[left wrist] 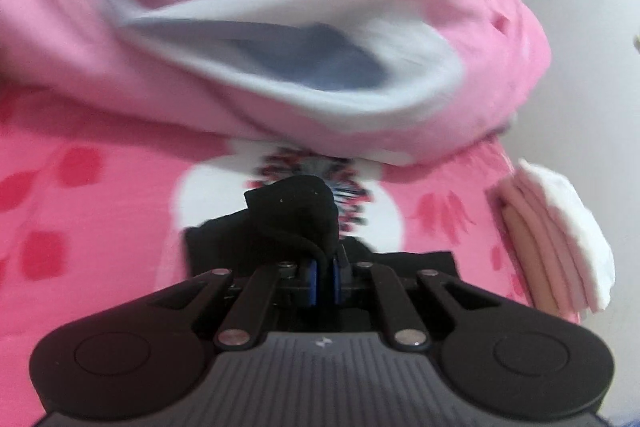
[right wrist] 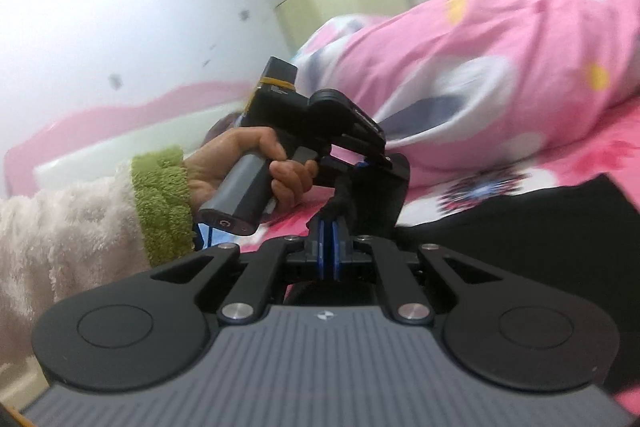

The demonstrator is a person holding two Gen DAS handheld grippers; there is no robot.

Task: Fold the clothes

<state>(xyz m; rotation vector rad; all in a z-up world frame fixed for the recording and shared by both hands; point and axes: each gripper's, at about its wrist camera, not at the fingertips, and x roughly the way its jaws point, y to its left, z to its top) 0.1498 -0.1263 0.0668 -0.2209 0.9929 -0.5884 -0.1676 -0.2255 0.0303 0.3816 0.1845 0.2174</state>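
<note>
A: Where's the black garment?
B: Pinched in both. Your left gripper clamps one bunched edge, your right gripper another; the rest trails over the bed beneath them.

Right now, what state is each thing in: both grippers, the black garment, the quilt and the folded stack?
Left gripper: shut on the black garment, pinching a bunched edge.
Right gripper: shut on the black garment's edge.
Black garment: partly lifted, the rest lying on the pink bedsheet.
Pink quilt: bunched in a heap behind the garment.
Folded stack: folded, resting at the bed's edge.
Hand: gripping the left gripper's handle.
</note>
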